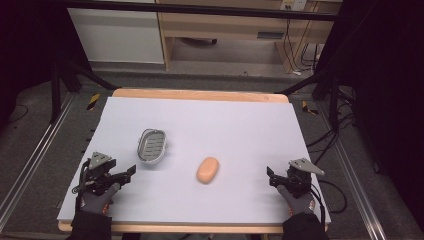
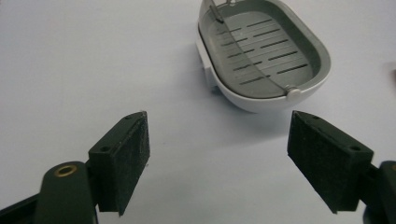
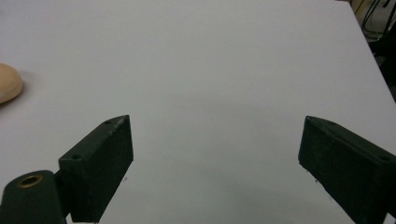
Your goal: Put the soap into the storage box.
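A grey soap dish (image 1: 151, 145) with a slotted insert sits empty on the white table top (image 1: 240, 125), left of centre. An orange bar of soap (image 1: 208, 170) lies to its right, apart from it. My left gripper (image 1: 127, 173) rests near the front left, open and empty, a short way in front of the soap dish (image 2: 264, 51). In the left gripper view its jaws (image 2: 219, 123) stand wide apart. My right gripper (image 1: 272, 176) is at the front right, open and empty, with the soap (image 3: 7, 84) off to its left. Bare table lies between the right gripper's jaws (image 3: 215, 126).
The table's wooden edge (image 1: 200, 94) runs along the far side. Beyond it stand a wooden cabinet (image 1: 225, 30) and dark metal frame posts (image 1: 55, 90). Cables (image 1: 330, 135) lie on the floor at the right. Broad bare table spreads around the soap and dish.
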`<state>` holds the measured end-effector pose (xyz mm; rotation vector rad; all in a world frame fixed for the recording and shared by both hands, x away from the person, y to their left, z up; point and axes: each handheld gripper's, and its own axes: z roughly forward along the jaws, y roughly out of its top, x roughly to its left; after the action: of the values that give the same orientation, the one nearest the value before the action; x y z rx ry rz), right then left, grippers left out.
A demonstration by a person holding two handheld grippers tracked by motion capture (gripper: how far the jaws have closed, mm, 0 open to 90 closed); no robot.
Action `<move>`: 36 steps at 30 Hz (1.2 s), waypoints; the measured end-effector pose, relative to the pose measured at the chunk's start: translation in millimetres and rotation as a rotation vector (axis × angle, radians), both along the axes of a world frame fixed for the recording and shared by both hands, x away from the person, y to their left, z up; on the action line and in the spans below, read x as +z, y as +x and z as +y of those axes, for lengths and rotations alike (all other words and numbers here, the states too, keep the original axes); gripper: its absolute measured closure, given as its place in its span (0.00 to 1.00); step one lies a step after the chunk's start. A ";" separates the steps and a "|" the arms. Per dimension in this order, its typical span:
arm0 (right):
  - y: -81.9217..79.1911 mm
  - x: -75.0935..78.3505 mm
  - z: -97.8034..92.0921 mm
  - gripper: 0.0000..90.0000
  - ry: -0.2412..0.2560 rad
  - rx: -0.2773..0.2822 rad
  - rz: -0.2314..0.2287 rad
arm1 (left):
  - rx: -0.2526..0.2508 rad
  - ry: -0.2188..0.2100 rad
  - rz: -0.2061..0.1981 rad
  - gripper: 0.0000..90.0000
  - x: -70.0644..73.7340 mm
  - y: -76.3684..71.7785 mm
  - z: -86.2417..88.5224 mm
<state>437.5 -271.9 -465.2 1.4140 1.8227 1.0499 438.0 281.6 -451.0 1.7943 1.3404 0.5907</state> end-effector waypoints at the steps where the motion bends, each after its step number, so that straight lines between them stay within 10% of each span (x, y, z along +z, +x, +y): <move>1: -0.9 -0.4 -1.0 0.10 -0.004 -0.005 -0.007 | -0.003 -0.003 0.000 0.24 0.1 -0.5 -1.7; 36: -2.8 -4.2 0.3 0.08 -0.010 0.011 0.040 | -0.121 -0.007 -0.049 0.25 13.4 -10.5 -53.5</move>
<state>434.6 -271.6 -469.4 1.4300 1.8631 1.0233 427.5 228.0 -437.6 1.8292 1.1905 0.5599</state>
